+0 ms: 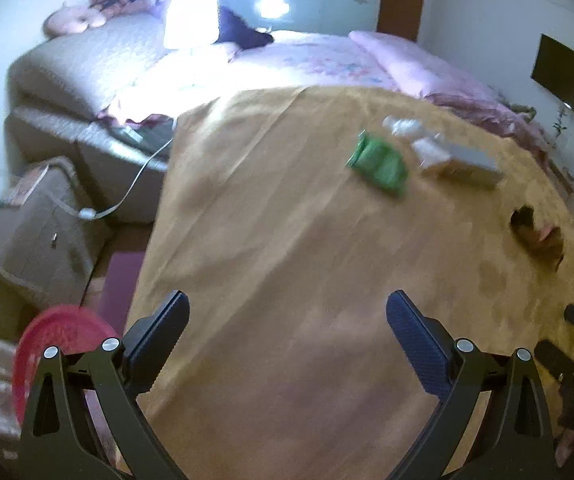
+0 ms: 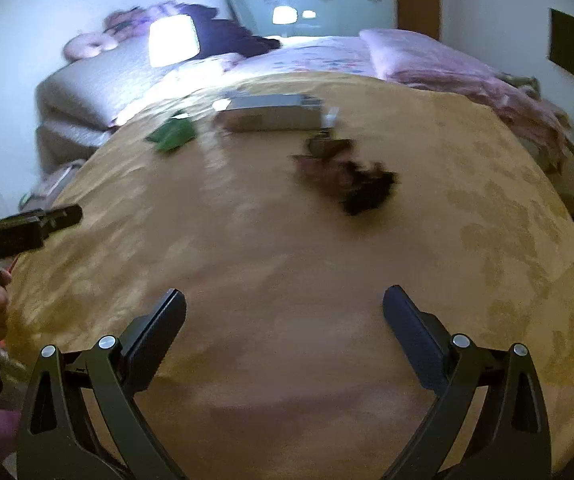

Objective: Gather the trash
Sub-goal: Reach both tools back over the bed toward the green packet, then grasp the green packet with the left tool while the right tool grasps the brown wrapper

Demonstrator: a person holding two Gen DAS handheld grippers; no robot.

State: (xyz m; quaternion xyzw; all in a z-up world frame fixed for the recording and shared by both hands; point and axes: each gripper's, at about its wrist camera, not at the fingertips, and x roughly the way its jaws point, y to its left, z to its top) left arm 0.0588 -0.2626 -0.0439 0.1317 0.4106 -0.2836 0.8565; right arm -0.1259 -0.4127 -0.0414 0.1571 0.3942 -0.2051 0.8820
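A table under a yellow-brown cloth (image 1: pixel 271 240) (image 2: pixel 287 248) fills both views. On it lie a green wrapper (image 1: pixel 379 164) (image 2: pixel 171 133), a dark crumpled scrap (image 1: pixel 535 236) (image 2: pixel 351 178), a grey-brown box (image 1: pixel 463 164) (image 2: pixel 271 114) and a white crumpled bit (image 1: pixel 401 125). My left gripper (image 1: pixel 287 312) hovers open over the table's near left edge, nothing between its fingers. My right gripper (image 2: pixel 285 308) is open too, above bare cloth, well short of the dark scrap. The left gripper's finger (image 2: pixel 53 218) shows at the right wrist view's left edge.
A red bin (image 1: pixel 47 344) sits on the floor by the table's near left corner. A cardboard box (image 1: pixel 35 232) and a white cable (image 1: pixel 127 196) lie beyond it. A bed (image 1: pixel 287 60) with pink bedding and a bright lamp (image 1: pixel 191 18) stands behind the table.
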